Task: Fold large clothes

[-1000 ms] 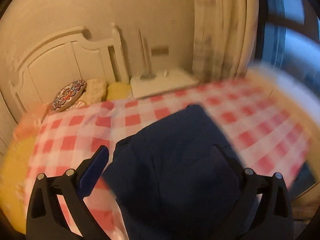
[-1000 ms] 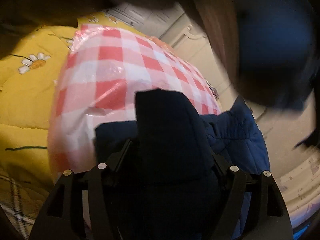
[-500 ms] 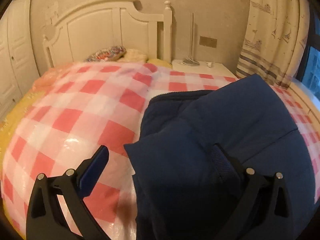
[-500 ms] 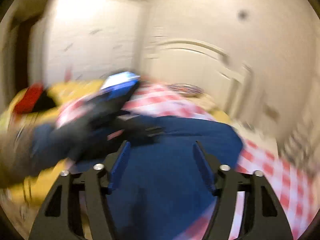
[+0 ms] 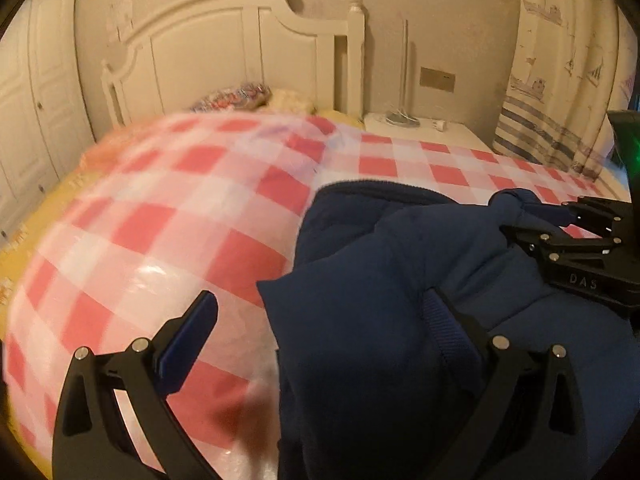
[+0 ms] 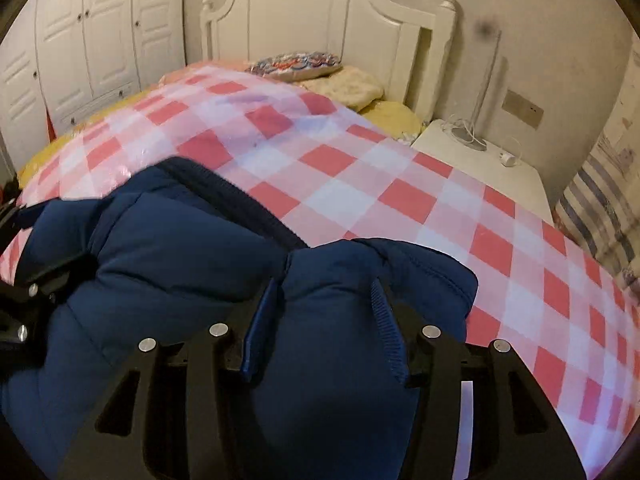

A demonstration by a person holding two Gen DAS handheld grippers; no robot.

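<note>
A navy padded jacket (image 6: 168, 264) lies bunched on the red-and-white checked sheet (image 6: 360, 184) covering the bed, toward its near end. The right gripper (image 6: 324, 320) has just been closing, and its pads now pinch a fold of the jacket between them. The left gripper (image 5: 332, 332) stands wide: one finger (image 5: 188, 340) is over bare sheet, the other (image 5: 452, 340) is against the jacket, nothing clamped. A white headboard (image 6: 320, 20) stands behind.

I see a navy blue jacket (image 6: 172, 248) lying on a red-and-white checked cover (image 6: 360, 184), with yellow bedding (image 6: 392, 116) at the bed's head edge. The headboard (image 6: 320, 20) is white, the curtain (image 5: 560, 80) cream with blue stripes and boats.
</note>
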